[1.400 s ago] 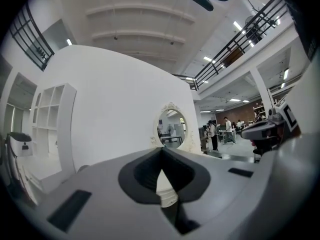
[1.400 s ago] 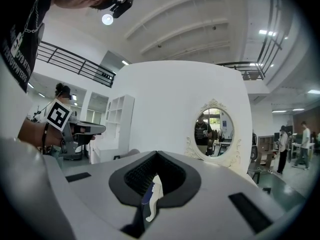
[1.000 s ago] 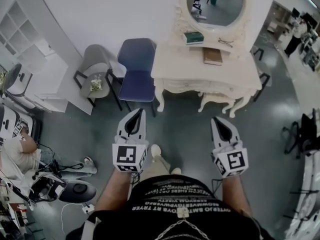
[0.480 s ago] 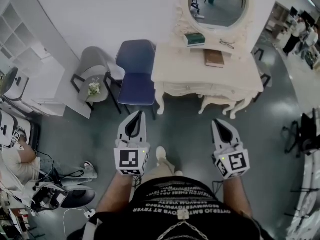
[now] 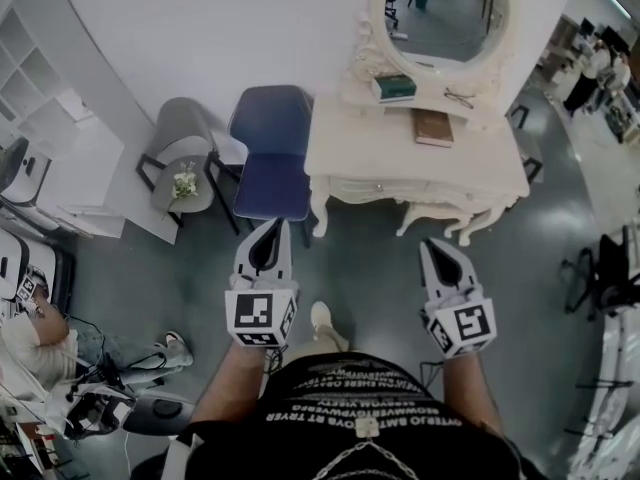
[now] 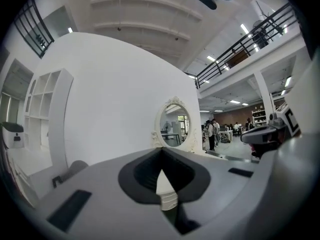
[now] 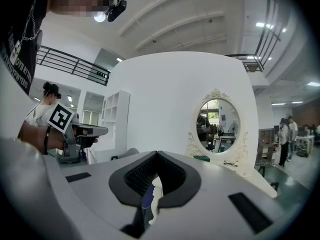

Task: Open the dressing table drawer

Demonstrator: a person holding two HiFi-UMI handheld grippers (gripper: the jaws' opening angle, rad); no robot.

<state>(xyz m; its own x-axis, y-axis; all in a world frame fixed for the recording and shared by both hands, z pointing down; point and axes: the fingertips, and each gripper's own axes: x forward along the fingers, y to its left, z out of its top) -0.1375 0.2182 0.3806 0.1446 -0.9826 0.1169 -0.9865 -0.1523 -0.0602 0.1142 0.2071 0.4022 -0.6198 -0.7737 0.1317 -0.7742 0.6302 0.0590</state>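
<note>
1. Against the white wall ahead stands one cream dressing table (image 5: 470,163) on carved, curved legs, well apart from both claws.
2. Its drawer (image 5: 385,185) is in the front apron, below the tabletop. The drawer front sits flush with the carved trim and is closed. It is too small to tell whether the apron holds more than one.
3. One oval mirror (image 5: 445,8) in an ornate cream frame rises from the back of the table.
4. On the table lie one brown book (image 5: 433,128), one green-topped stack (image 5: 395,88) and one pair of glasses (image 5: 460,98).
5. Two chairs stand to the left of the table: a blue chair (image 5: 272,153) just beside it and a grey chair (image 5: 185,133) further left.
6. Two claws, each with a marker cube, point toward the table over the grey floor. The left claw (image 5: 276,224) has its jaws pressed together on nothing, and the right claw (image 5: 429,244) is likewise closed and empty.
</note>
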